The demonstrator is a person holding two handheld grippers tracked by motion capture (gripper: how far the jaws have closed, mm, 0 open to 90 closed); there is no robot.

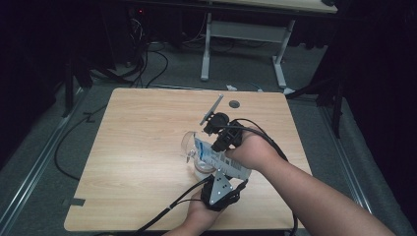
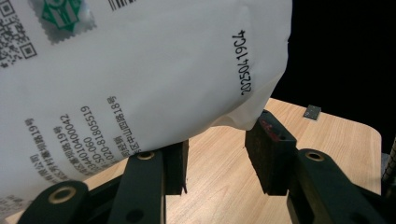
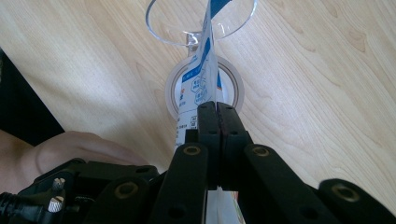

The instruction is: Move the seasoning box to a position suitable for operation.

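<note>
Looking down from the high view, a light wooden table (image 1: pixel 147 162) is bearing a clear plastic container with its round lid hinged open (image 1: pixel 193 150), and this container is serving as the landmark here. A white plastic pouch with blue printing (image 1: pixel 221 162) is being held just beside and above the container, on the side nearer the person, tilting toward its mouth. The right gripper (image 1: pixel 216 146) is reaching in from beyond the pouch, its hand wrapped around the black body, while the left gripper (image 1: pixel 218 173) is sitting at the near table edge below the pouch, its grey three-cornered plate facing up.

The left gripper view is showing what the high view is not: the pouch's white back (image 2: pixel 140 70) with black printed text, a date code and a green stamp mark. The left gripper (image 2: pixel 215 156) is standing with its jaws partly open, a clear gap of bare table between the pads; the right-hand pad is touching the pouch's lower corner, and the left-hand pad is lying under its bulging edge. Whether the pads are truly pressing on it cannot be told.

The right gripper view is looking straight down the pouch's thin edge (image 3: pixel 205 70) toward the container's clear rim (image 3: pixel 177 32) and its round white base. The right gripper (image 3: pixel 218 112) is pinching the pouch, its jaws closed flat together on the edge.
</note>
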